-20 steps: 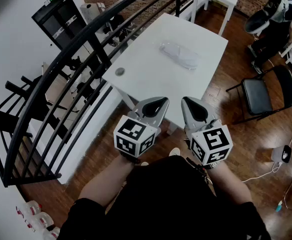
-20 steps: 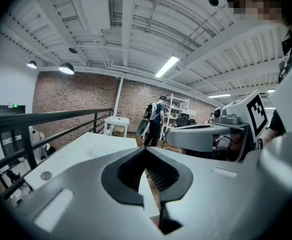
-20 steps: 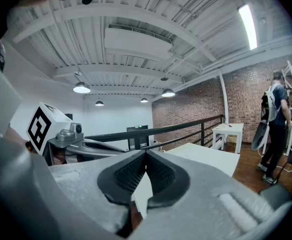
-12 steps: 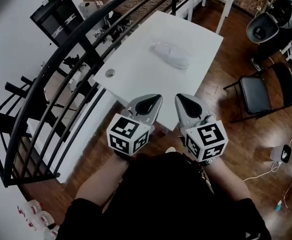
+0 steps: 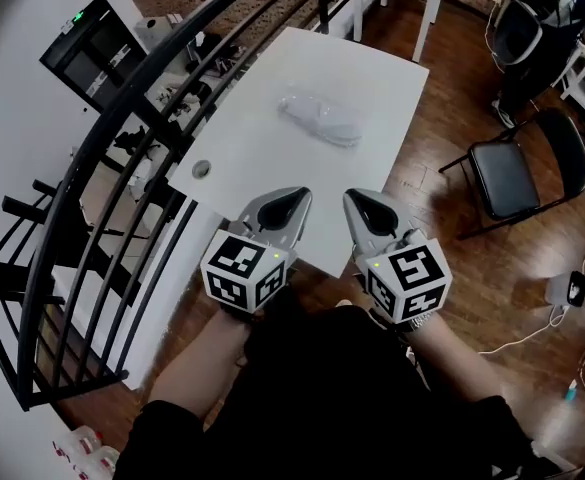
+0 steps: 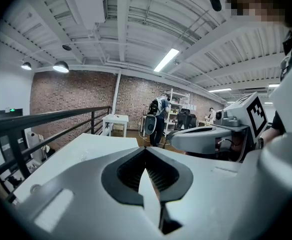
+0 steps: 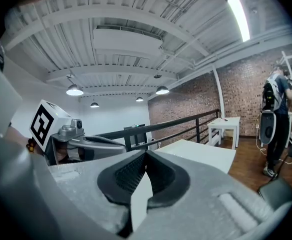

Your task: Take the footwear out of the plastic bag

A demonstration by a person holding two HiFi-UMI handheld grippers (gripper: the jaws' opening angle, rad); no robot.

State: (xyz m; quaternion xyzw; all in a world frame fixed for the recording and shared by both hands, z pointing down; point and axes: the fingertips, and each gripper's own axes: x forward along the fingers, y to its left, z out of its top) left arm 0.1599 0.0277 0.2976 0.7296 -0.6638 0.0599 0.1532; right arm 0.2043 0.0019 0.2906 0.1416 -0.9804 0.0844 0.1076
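So, from the head view first: we've got the left hand-held gripper [image 5: 290, 204] and the right hand-held gripper [image 5: 360, 208] side by side over the near edge of the white tabletop [image 5: 262, 153]. Both point toward the far end, each with its marker cube close to us. The clear plastic bag [image 5: 320, 118] lies flat on the far half of the tabletop, well apart from both. Something pale shows inside it, but the footwear is too small for us to make out properly. A black railing [image 5: 142, 108] runs along the left side, and a black folding chair [image 5: 507, 173] stands on the wood floor to the right.

In the left gripper view, the left hand-held gripper [image 6: 146, 150] has its jaws closed tight together with nothing between them. The right one hangs just beside it, and past the tabletop we see a small white table [image 6: 115, 120] and a person [image 6: 158, 118] standing.

In the right gripper view it's the same deal: the right hand-held gripper [image 7: 146, 155] has its jaws pressed together, empty.
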